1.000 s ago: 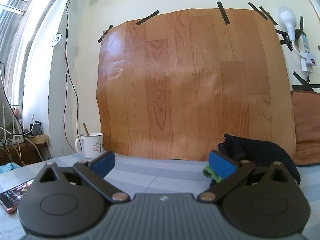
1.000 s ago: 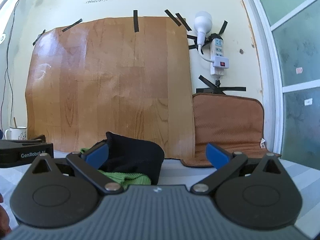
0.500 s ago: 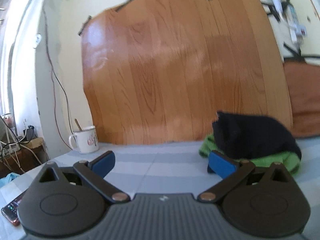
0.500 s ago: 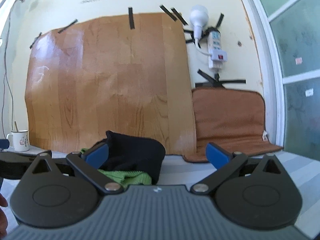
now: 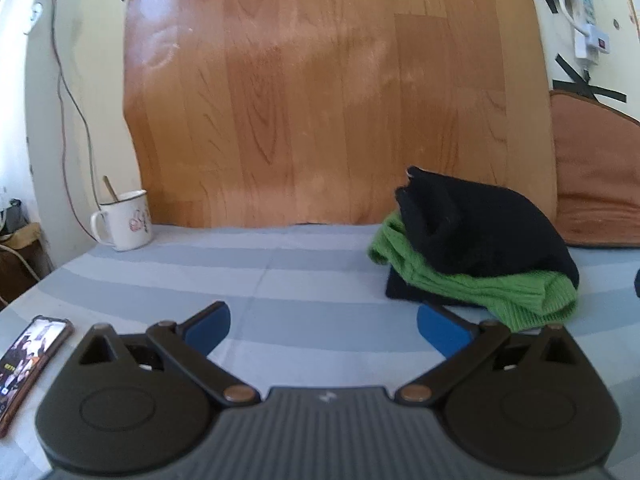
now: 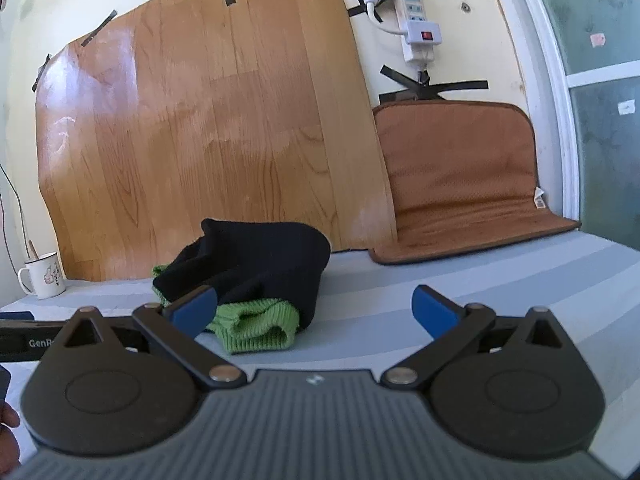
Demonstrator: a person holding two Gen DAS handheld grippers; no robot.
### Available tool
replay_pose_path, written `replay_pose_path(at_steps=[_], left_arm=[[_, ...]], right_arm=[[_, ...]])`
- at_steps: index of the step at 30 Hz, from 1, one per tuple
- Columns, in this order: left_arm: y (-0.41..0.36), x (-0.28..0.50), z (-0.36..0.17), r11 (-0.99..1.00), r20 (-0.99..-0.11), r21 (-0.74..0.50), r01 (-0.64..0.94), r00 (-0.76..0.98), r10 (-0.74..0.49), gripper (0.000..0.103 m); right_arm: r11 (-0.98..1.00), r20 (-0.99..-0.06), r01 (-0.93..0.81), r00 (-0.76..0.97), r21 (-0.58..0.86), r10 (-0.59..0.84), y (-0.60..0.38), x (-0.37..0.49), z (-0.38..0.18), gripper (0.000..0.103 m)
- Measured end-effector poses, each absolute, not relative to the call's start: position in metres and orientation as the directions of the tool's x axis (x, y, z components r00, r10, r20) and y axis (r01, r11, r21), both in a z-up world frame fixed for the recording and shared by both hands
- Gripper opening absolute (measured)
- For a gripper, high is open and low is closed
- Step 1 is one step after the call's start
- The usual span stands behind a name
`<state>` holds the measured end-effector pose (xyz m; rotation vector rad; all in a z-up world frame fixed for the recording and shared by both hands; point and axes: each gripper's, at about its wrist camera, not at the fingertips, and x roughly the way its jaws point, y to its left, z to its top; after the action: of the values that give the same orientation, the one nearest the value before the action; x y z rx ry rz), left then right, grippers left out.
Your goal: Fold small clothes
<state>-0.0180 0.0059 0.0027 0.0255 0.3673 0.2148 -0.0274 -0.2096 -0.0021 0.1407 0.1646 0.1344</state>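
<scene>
The pile of small clothes [image 5: 472, 248] sat on the striped table [image 5: 280, 272], ahead of your left jaws and off to their right side, just past the right blue pad. A black knit piece [image 5: 480, 224] lay on top, a green ribbed piece [image 5: 480, 284] stuck out beneath it, and a dark layer showed under the green one; I could not tell whether that bottom layer was a separate garment. From your right wrist view, the same pile [image 6: 248, 276] lay ahead of your right jaws and toward their left side, with the green cuff [image 6: 256, 328] just beyond the left pad and partly hidden behind it.

Your left gripper [image 5: 324, 322] had its jaws spread wide and gripped nothing; only bare striped cloth showed between the pads. Your right gripper [image 6: 316, 308] was likewise spread wide and empty, with the table showing between its pads.

Further out, a white mug [image 5: 124, 226] with a stick standing in it sat far ahead of the left jaws on their left side, against a wood-grain sheet [image 5: 320, 100] taped to the wall. A phone [image 5: 28, 364] lay flat at the left edge, beside the left gripper's body. A brown cushion [image 6: 460, 180] leaned against the wall ahead of the right jaws, to their right, under a white power strip [image 6: 416, 28].
</scene>
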Motion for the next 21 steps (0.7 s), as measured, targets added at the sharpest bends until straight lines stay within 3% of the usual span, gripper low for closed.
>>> replay_pose_path(at_steps=[8,21], left_arm=[[0.0085,-0.0195,0.0022,0.984,-0.359,0.042,-0.171,0.917,0.174,0.103],[0.0059,-0.0148,0.0015,0.975,-0.366,0.083,-0.208,0.903,0.224,0.103]], right_arm=[[0.981,-0.169,-0.129,0.974,0.142,0.153,-0.2076,-0.0273,-0.0015,0.103],[0.978,-0.186,-0.132,0.969,0.159,0.161,-0.2104,-0.0239,-0.001,0.103]])
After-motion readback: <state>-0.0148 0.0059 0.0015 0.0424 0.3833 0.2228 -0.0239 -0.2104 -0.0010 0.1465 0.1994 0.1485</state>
